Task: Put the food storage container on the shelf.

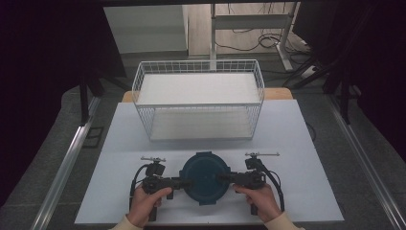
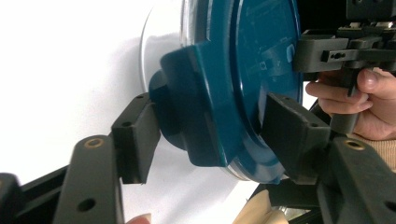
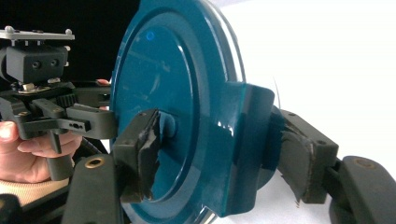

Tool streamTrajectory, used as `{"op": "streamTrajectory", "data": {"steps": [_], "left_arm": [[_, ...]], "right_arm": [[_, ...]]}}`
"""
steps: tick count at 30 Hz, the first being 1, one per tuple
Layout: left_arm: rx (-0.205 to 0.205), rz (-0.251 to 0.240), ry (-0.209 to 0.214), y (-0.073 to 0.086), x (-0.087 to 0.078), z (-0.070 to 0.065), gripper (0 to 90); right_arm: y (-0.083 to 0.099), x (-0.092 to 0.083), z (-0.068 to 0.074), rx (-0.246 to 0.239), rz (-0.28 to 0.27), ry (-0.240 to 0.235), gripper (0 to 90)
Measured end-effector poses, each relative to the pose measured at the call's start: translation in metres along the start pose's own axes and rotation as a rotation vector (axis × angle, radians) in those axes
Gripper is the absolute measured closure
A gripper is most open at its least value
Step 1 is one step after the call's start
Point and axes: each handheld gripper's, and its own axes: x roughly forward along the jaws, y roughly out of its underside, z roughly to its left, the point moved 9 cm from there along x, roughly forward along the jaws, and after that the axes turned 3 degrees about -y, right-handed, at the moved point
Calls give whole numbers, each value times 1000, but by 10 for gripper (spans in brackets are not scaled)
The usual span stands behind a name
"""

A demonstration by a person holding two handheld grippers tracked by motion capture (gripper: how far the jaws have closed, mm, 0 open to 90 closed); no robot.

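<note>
Left gripper: I hold it in my left hand, pointing inward at the left edge of the round container. Its jaws are pinched on the teal latch tab at that edge, one pad on the lid's top and the other beneath the tab.

Right gripper: I hold it in my right hand, pointing inward from the opposite side. One pad lies on the lid's top face and the other sits behind the latch tab on that edge, so the jaws clamp the tab between them.

Container: a round, dark teal-lidded container, lying flat on the table directly between my two grippers, touching both. In the left gripper view its lid stands edge-on with a clear rim beneath the teal.

Latch tabs: one teal tab sits between my left jaws; the other sits between my right jaws.

Lid surface: smooth and glossy, with a raised ring near the middle, seen in the right gripper view.

Table: white top, beneath both grippers.

Wire basket: white, two-tiered, well beyond my grippers towards the far side of the table, apart from the container.

Grips across: each gripper view shows the other gripper on the far edge of the lid.
</note>
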Motion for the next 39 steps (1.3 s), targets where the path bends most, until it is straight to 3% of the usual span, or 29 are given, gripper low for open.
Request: {"op": "streamTrajectory", "data": {"steps": [5, 8, 13, 24, 30, 39], "left_arm": [[8, -19, -18, -3, -3, 0, 416], [45, -51, -45, -6, -8, -1, 419], [57, -57, -46, -7, -10, -2, 421], [175, -140, -74, -16, -30, -23, 423], [200, -170, -68, -21, -37, -30, 423], [229, -174, -71, -30, -44, -36, 422]], "right_arm": [[1, -2, 5, -47, -17, 12, 373], [0, -2, 12, -109, -28, 26, 388], [-2, -2, 14, -121, -40, 18, 388], [-13, -16, 37, -241, -91, 11, 389], [-20, -23, 48, -297, -114, 22, 389], [-28, -28, 58, -338, -124, 31, 389]]}}
